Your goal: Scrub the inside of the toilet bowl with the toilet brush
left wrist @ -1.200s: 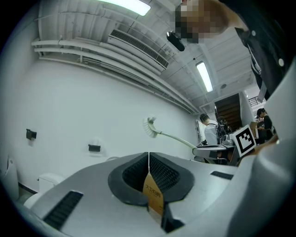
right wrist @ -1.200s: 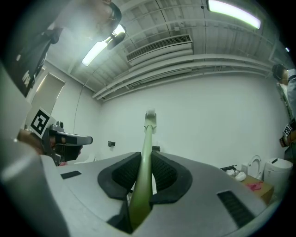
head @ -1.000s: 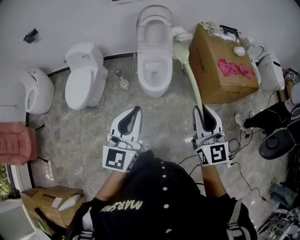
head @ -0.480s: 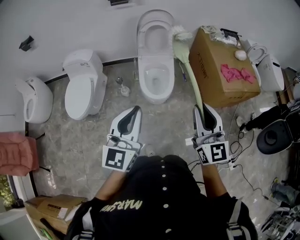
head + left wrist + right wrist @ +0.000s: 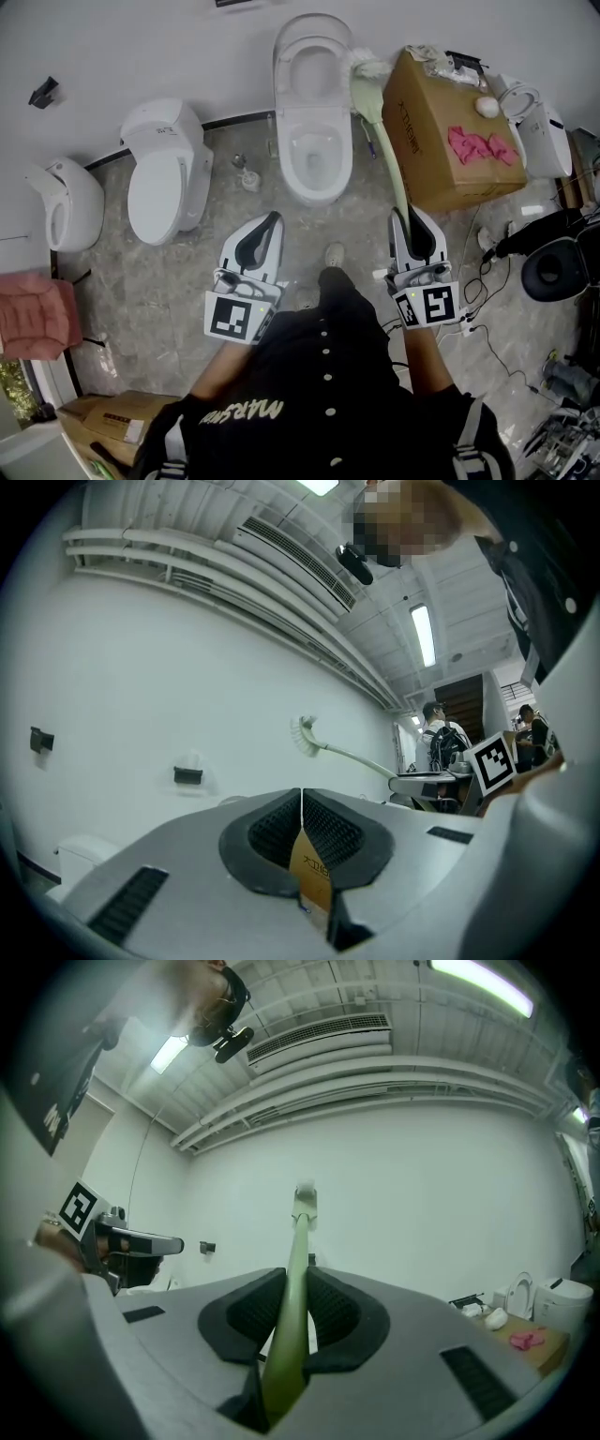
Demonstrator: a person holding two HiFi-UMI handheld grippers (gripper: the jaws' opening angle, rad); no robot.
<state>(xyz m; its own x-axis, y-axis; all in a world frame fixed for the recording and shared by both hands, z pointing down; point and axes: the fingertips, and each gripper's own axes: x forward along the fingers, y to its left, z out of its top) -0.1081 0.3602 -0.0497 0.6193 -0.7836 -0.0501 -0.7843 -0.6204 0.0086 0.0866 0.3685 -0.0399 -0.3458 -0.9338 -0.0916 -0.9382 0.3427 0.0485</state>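
A closed toilet stands left of the open toilet; the toilet brush and cardboard box lie right.

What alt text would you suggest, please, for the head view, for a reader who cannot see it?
Seen from above, the person's right gripper clamps a long pale green plastic toilet brush, its white bristle head showing between the open white ceramic toilet and a brown cardboard box, outside the bowl. The left gripper is shut and empty.
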